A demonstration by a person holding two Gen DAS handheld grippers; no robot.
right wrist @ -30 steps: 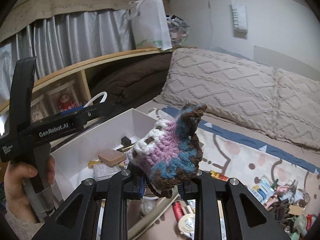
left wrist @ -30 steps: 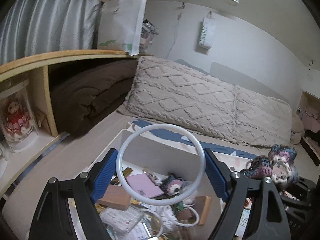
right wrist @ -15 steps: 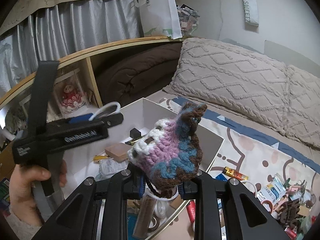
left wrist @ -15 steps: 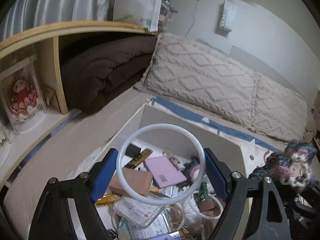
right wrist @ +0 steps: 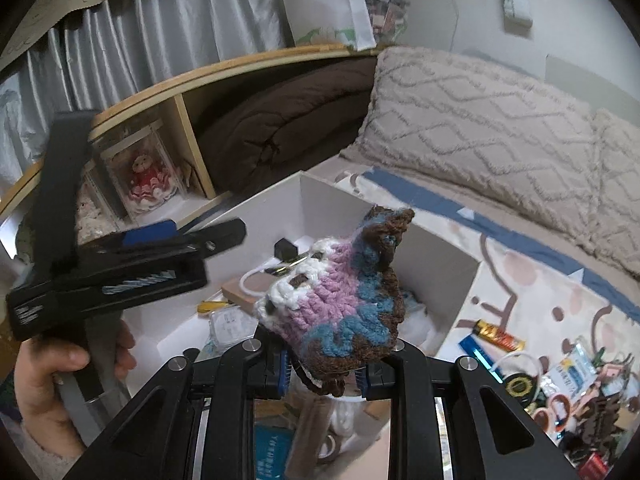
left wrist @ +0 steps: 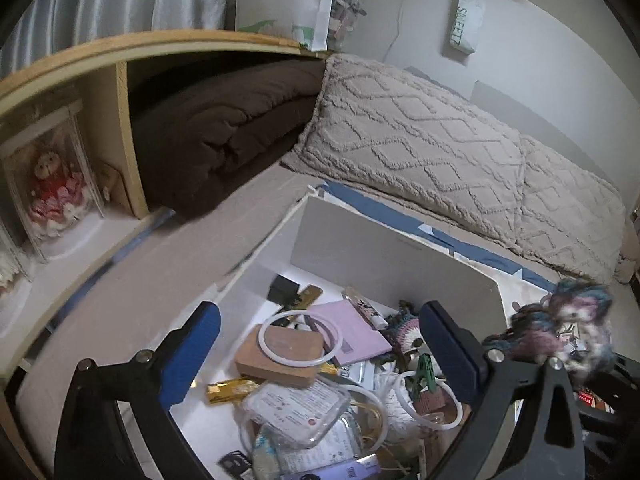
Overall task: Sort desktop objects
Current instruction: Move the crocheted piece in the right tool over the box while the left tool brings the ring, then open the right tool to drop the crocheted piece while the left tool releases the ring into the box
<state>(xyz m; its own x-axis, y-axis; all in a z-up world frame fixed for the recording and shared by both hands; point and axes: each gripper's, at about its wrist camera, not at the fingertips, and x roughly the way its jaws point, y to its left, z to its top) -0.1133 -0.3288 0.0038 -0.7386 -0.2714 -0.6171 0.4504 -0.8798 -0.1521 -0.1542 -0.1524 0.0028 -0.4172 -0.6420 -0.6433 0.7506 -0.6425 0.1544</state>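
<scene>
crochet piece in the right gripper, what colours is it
The crochet piece is lilac, blue, brown and white yarn, clearest in the right wrist view.

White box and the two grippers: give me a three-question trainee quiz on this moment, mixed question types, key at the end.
1. True or false: the white ring lies in the white box.
2. The right gripper holds: A) crochet piece B) brown block C) gold bar
3. Fill in: the left gripper's jaws are ____.

Key: 1 true, on the brown block. 2 A, the crochet piece. 3 open, having just widened, nothing between them.
</scene>
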